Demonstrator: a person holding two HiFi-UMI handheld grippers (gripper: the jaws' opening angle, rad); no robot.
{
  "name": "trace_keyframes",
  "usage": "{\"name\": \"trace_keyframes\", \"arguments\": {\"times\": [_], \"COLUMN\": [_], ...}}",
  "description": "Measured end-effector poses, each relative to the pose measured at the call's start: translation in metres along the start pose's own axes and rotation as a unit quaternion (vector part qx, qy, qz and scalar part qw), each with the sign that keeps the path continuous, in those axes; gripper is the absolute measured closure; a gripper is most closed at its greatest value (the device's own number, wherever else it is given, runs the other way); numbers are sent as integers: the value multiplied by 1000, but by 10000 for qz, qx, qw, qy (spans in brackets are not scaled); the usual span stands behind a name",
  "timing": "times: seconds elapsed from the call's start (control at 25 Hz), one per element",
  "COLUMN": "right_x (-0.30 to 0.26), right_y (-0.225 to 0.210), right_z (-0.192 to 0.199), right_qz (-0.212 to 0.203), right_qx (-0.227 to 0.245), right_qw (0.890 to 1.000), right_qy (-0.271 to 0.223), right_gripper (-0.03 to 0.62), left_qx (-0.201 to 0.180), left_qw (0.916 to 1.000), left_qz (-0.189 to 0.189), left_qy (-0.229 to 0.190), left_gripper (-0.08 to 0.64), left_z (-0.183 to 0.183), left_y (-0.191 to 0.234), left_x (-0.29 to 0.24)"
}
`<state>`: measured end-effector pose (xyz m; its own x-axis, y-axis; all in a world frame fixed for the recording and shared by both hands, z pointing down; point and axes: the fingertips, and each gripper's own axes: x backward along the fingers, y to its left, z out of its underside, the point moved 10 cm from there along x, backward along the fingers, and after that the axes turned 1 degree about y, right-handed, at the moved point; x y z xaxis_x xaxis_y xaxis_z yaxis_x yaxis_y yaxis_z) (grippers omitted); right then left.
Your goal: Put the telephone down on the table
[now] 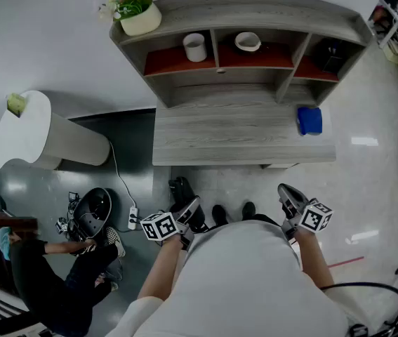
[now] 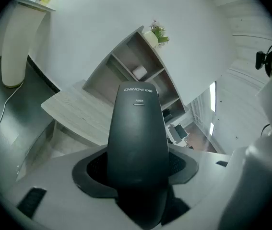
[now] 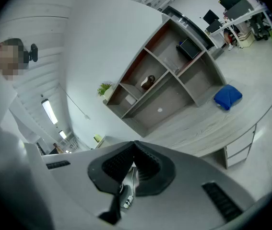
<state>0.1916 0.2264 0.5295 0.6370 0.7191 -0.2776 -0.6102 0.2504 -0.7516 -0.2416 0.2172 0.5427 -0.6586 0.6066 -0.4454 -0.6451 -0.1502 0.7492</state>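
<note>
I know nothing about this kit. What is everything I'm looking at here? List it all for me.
grey wooden desk with shelf unit: one, grey, in front of the person
white cup: one, white, left shelf compartment
white bowl: one, white, middle compartment
black boxy object: one, black, right compartment
blue cloth bundle: one, blue, right end of desktop
white pot of pink flowers: one, atop shelf unit, left end
white round stand: one, white, left of desk
white power strip: one, white, floor
seated person: one, dark clothes, floor, lower left
black telephone handset: one, black, gripped in left tool
left tool: closed on handset
right tool: jaws together, empty
</note>
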Motion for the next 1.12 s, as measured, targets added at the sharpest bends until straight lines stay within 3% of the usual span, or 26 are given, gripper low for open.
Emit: {"name": "trace_keyframes", "arguments": {"times": [0.68, 0.96, 1.12], "right_x": [-3, -1, 7], "right_y": [0, -3, -13], "right_z": [0, -12, -26], "right_qz": [-81, -207, -179], "right_qx": [31, 220, 591], "right_qw": [9999, 9994, 9976], "right_qy": [63, 168, 327], "right_gripper": [575, 575, 574], "left_qx": [-44, -60, -68], "left_qw": [10000, 9999, 9999], "left_qz": [19, 81, 55], "left_qy": [22, -19, -85], "left_gripper": [278, 278, 278], "left_z": [-9, -10, -9], "left_y": [0, -11, -20], "left_x": [-6, -13, -20]}}
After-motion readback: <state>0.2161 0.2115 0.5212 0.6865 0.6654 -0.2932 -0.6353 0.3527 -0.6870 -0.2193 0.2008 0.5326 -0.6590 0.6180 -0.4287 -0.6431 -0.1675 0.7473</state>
